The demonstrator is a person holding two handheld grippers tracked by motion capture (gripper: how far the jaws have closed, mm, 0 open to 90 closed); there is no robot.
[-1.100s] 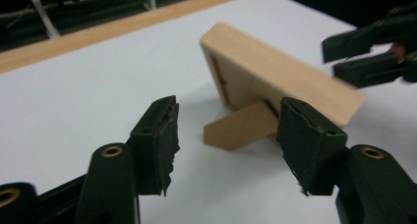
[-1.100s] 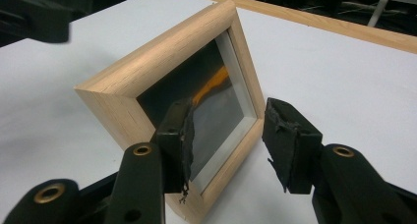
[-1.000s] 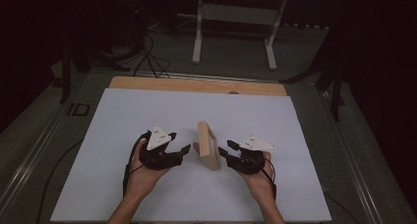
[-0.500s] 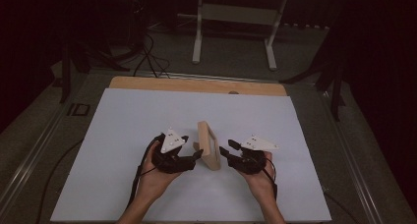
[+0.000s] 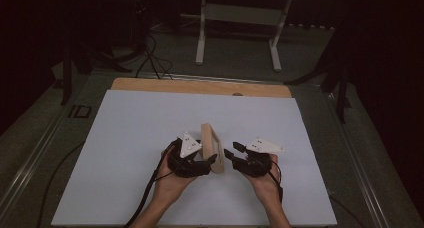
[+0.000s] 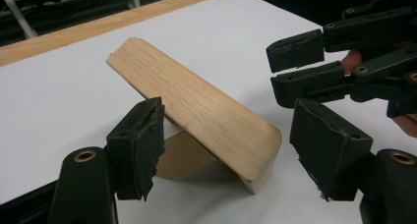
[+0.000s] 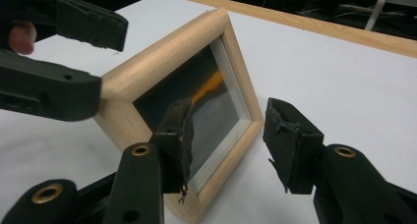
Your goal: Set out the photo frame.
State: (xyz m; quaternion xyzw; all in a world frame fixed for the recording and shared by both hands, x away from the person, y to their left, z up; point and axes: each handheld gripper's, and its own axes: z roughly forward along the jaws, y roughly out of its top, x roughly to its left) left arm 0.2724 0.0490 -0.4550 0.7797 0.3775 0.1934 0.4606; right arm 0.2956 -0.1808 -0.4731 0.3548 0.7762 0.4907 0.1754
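Frame [image 5: 212, 147]: wooden picture frame standing on edge on the white sheet [image 5: 125, 138] that covers the counter [image 5: 200, 86], between the two tools, in the near half of the sheet.
Frame back: plain wood panel, seen in the left gripper view [image 6: 196, 108], leaning over a short prop beneath it.
Frame front: glazed face with a dark picture and an orange streak, seen in the right gripper view [image 7: 196, 101].
Left tool [image 5: 212, 161]: held in the person's left hand [image 5: 172, 180], at the frame's near end on its back side. Jaws apart. In its own view [image 6: 226, 150] the near corner of the frame sits between the pads; contact with either pad cannot be told.
Right tool [image 5: 231, 151]: held in the right hand [image 5: 265, 180], just beside the frame on its glazed side. Jaws apart, not clamped on anything. In its own view [image 7: 228, 148] the left pad overlaps the frame's near lower corner and the right pad stands clear over the sheet.
Tool spacing: tips face each other across the frame's near end, close together but apart.
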